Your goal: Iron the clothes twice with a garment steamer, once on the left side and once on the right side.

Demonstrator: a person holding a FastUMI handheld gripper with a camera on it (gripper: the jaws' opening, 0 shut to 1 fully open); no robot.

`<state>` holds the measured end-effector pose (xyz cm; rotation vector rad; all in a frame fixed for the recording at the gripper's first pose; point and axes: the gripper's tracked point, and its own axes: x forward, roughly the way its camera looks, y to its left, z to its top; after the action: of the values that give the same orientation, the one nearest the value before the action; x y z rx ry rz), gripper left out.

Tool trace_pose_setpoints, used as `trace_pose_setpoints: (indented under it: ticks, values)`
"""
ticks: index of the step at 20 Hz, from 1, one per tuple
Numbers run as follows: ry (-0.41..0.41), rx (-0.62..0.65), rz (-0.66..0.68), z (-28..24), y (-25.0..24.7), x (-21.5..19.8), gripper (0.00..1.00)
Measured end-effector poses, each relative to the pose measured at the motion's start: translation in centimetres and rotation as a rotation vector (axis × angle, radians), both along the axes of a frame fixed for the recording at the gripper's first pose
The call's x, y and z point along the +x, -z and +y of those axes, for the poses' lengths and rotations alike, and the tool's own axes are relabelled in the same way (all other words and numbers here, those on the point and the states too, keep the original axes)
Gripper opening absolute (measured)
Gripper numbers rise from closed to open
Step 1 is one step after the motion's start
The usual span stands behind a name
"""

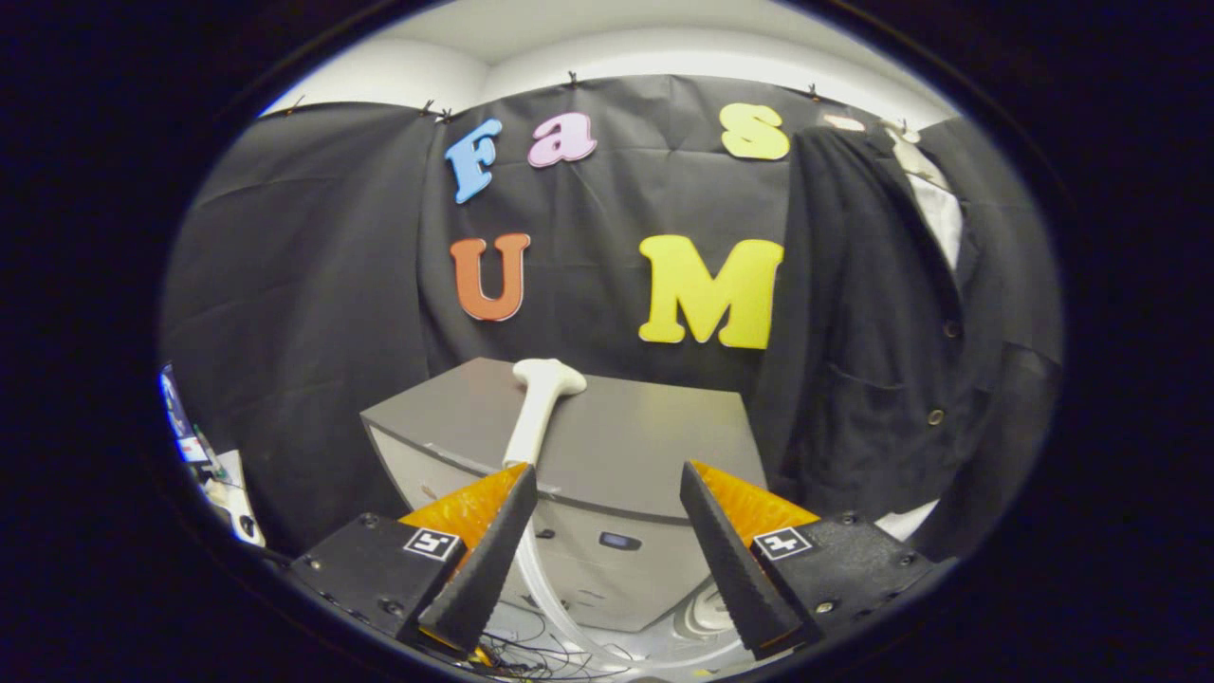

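Grey box [607,436] carries steamer [541,408], head pointing away; tool [607,479] open, empty.

The gripper [607,479] is open, its two fingers spread wide apart with nothing held between them. The left finger [484,560] leans its tip toward 1 o'clock, the right finger [730,560] leans its tip toward 11 o'clock, and both pads face inward, touching nothing

No readable text, brand or number. Two small square black-and-white marker tags [434,544] on gripper [607,479] finger bases, either side of wide-apart fingers: coded patterns, not legible as writing.
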<state>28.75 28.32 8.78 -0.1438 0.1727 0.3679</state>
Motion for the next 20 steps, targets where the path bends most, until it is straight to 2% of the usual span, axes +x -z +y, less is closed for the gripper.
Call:
trace_pose_setpoints:
  ticks: [6,13,17,20]
  values:
    - [-0.079,-0.053,0.073,7.5,1.6,7.4,0.96]
    - [-0.102,-0.094,0.23,11.2,5.2,13.5,0.91]
    - [-0.106,-0.065,0.233,11.9,5.3,14.5,0.8]
    - [-0.11,-0.074,0.241,12.0,5.5,14.5,0.77]
